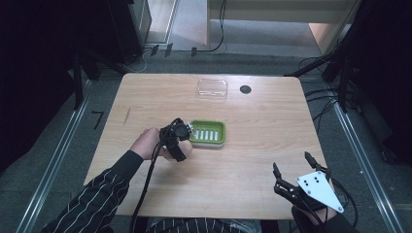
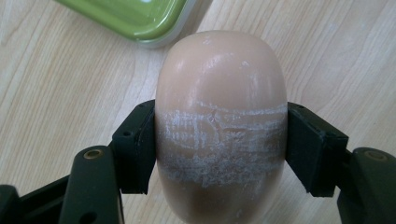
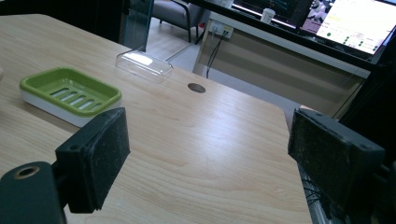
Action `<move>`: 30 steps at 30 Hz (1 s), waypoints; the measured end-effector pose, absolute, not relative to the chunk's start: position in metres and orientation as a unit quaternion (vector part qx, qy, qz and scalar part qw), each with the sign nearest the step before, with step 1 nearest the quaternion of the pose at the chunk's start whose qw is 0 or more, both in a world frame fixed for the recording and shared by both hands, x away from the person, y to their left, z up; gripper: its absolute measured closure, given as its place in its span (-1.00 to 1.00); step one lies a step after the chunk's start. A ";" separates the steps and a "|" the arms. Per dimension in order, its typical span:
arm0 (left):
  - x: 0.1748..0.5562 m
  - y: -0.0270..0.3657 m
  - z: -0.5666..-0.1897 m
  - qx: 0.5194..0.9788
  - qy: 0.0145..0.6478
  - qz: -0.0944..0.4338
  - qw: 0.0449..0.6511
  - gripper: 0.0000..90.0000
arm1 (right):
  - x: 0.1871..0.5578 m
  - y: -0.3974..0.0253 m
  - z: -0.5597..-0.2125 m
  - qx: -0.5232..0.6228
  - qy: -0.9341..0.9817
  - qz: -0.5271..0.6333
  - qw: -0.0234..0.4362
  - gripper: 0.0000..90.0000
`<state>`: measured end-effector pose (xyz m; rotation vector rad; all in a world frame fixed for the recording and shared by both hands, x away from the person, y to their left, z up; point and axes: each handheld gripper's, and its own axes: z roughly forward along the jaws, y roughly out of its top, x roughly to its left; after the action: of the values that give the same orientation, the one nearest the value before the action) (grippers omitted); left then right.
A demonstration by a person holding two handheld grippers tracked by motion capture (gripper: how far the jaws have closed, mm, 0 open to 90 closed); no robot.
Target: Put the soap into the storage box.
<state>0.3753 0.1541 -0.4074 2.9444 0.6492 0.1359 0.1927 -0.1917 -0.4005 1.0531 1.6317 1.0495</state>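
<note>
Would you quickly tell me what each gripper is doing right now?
Left gripper: closed on the soap bar.
Right gripper: open, holding nothing.

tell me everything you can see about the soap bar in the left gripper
The soap bar is a smooth, rounded oval, pale peach and slightly glossy, like a solid bar. A band of whitish scuff marks crosses its middle. The left gripper is shut on it, one black jaw pressed against each side. It is held over the wooden table, just beside the green soap dish; whether its underside touches the table cannot be told.
</note>
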 end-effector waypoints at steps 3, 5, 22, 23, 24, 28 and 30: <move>0.376 0.152 -0.405 0.975 0.210 0.045 0.061 -0.25 | 0.193 -0.192 -0.401 0.425 0.661 0.424 0.450 -0.70; 0.378 0.151 -0.404 0.976 0.204 0.045 0.063 -0.25 | 0.193 -0.192 -0.401 0.427 0.661 0.424 0.449 -0.70; 0.384 0.145 -0.395 0.979 0.186 0.043 0.068 -0.25 | 0.194 -0.195 -0.402 0.428 0.660 0.423 0.450 -0.70; 0.384 0.145 -0.395 0.980 0.185 0.041 0.067 -0.25 | 0.195 -0.196 -0.403 0.429 0.660 0.422 0.450 -0.70; 0.385 0.145 -0.396 0.979 0.186 0.039 0.068 -0.25 | 0.195 -0.196 -0.403 0.428 0.660 0.422 0.450 -0.70; 0.387 0.143 -0.398 0.981 0.181 0.038 0.062 -0.25 | 0.194 -0.196 -0.402 0.429 0.659 0.423 0.450 -0.70; 0.387 0.143 -0.399 0.981 0.180 0.037 0.061 -0.25 | 0.193 -0.196 -0.402 0.429 0.659 0.423 0.450 -0.70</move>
<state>0.3869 0.1425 -0.3986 2.9683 0.5440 0.1123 0.1927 -0.1956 -0.4019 1.0600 1.6294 1.0464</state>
